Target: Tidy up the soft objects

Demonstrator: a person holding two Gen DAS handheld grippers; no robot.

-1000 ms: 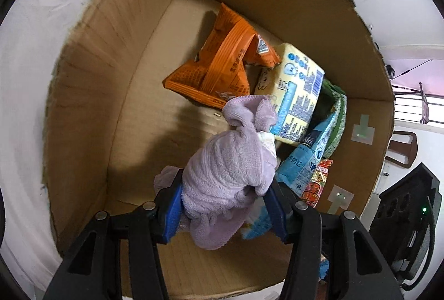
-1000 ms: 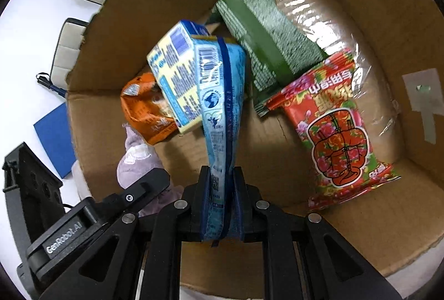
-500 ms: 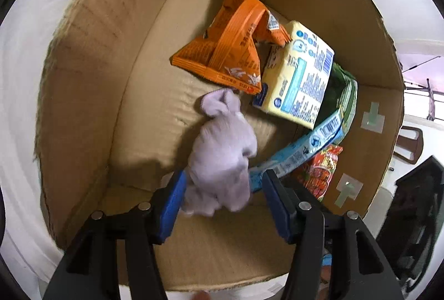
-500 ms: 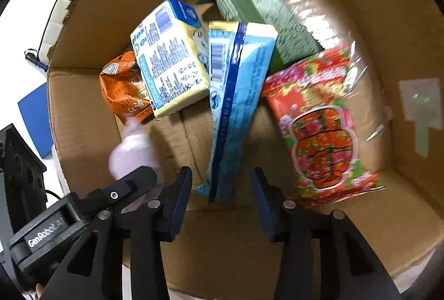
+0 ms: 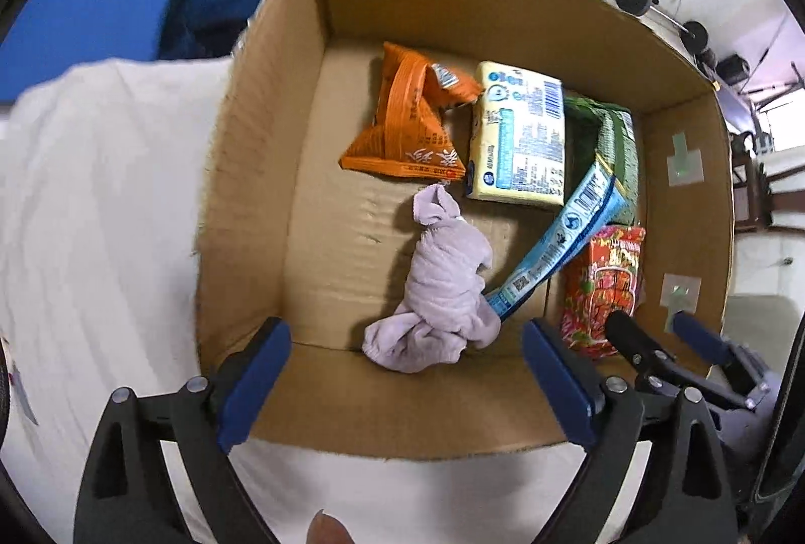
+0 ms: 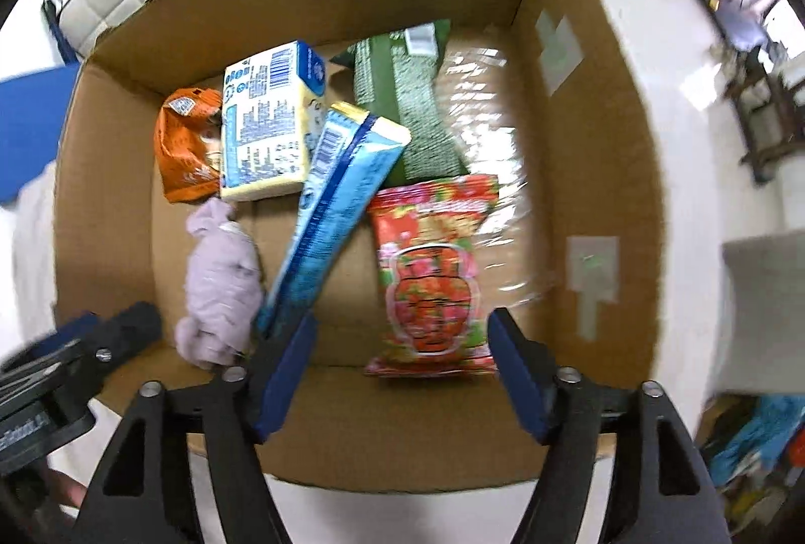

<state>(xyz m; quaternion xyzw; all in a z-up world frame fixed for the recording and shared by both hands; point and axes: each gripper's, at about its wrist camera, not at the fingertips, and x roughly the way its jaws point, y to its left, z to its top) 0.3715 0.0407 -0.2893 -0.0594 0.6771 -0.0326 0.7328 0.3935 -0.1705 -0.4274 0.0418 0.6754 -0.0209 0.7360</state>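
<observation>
Both claws pulled back above box [image 5: 282,101]; L claw [image 5: 402,378], R claw [image 6: 400,373] apart, empty.

Left gripper [image 5: 405,373] jaws spread wide, empty, at bottom of frame. Lilac cloth [image 5: 440,287] lies mid-frame on the cardboard box [image 5: 261,171] floor, touching a blue packet [image 5: 563,232].

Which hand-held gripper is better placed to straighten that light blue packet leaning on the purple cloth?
Probably the right hand-held gripper: it is open, and the light blue packet ends beside its left finger. The left one faces the purple cloth.
</observation>
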